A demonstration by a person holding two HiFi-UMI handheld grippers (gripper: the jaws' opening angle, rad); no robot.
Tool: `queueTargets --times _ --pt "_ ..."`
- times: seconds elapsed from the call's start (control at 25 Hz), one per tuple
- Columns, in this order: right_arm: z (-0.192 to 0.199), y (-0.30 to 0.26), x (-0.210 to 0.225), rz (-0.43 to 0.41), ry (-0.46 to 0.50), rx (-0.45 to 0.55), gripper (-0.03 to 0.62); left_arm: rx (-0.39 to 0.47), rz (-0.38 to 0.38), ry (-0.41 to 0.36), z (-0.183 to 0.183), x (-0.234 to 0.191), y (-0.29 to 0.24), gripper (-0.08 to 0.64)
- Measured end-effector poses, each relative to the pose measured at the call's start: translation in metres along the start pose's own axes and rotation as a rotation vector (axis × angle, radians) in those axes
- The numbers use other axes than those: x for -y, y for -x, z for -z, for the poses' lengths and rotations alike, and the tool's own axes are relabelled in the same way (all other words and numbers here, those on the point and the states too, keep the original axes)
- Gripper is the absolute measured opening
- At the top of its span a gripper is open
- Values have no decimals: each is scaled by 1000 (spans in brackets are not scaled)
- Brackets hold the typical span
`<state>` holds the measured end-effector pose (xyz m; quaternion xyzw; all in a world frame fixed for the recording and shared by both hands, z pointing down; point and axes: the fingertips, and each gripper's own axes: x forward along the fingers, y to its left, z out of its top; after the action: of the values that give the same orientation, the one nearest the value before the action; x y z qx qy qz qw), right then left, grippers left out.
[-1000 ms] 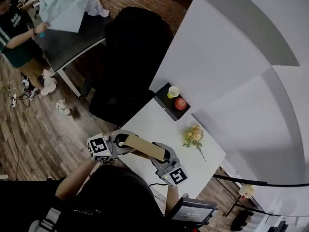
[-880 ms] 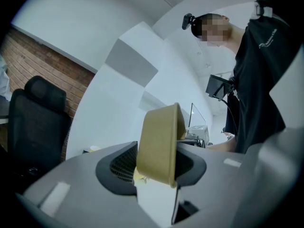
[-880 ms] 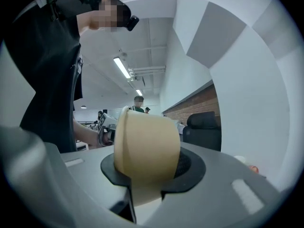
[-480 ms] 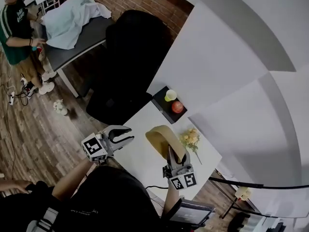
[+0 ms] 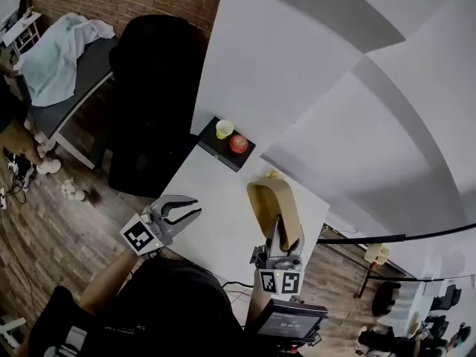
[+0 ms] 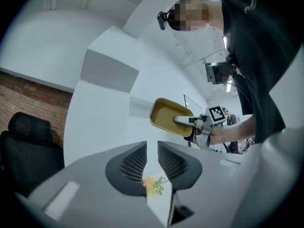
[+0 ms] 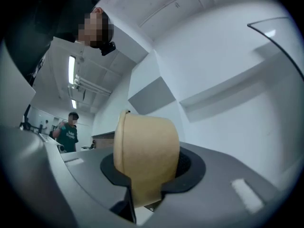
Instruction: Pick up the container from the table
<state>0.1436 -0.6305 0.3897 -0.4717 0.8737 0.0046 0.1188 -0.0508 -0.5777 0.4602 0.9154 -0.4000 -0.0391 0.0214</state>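
Observation:
My right gripper [image 5: 278, 227] is shut on a tan paper container [image 5: 274, 208], holding it on edge in the air above the white table [image 5: 212, 199]. In the right gripper view the container [image 7: 145, 151] fills the space between the jaws of the right gripper [image 7: 147, 177]. Over the table's near left corner, my left gripper [image 5: 184, 213] is closing on nothing, a narrow gap still between its jaws. The left gripper view looks past the left gripper [image 6: 152, 158] to the container [image 6: 168, 115], open side facing, and a small bunch of flowers [image 6: 153, 184] on the table.
A black tray [image 5: 214, 149] at the table's far end carries a yellow cup [image 5: 224, 129] and a red apple [image 5: 238, 143]. A black office chair [image 5: 152, 103] stands left of the table, white walls behind it. A laptop [image 5: 286, 323] sits by my right arm.
Both grippers held the container low at the table's near edge. The left one let go and drew back; the right one raised the container and tipped it on edge.

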Motion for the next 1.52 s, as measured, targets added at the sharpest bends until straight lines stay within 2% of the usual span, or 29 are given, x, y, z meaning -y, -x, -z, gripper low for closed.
queueTargets --times 0.16,0.4,0.52,0.6,1.08,1.52 --pt "-15 14 5 69 60 33 138 11 34 -7 -3 7 -9 66" --pt "-22 22 11 131 72 50 138 10 37 -15 -6 9 -12 57" --pt "-26 19 11 138 73 62 138 87 46 -76 -16 6 -19 51" --pt "-30 21 14 144 77 68 138 100 60 -81 -18 10 -25 48" --pt "-59 31 16 164 82 118 138 91 98 -89 -19 28 -36 37" --pt "-72 30 12 159 87 153 138 69 83 -95 -12 25 -33 34"
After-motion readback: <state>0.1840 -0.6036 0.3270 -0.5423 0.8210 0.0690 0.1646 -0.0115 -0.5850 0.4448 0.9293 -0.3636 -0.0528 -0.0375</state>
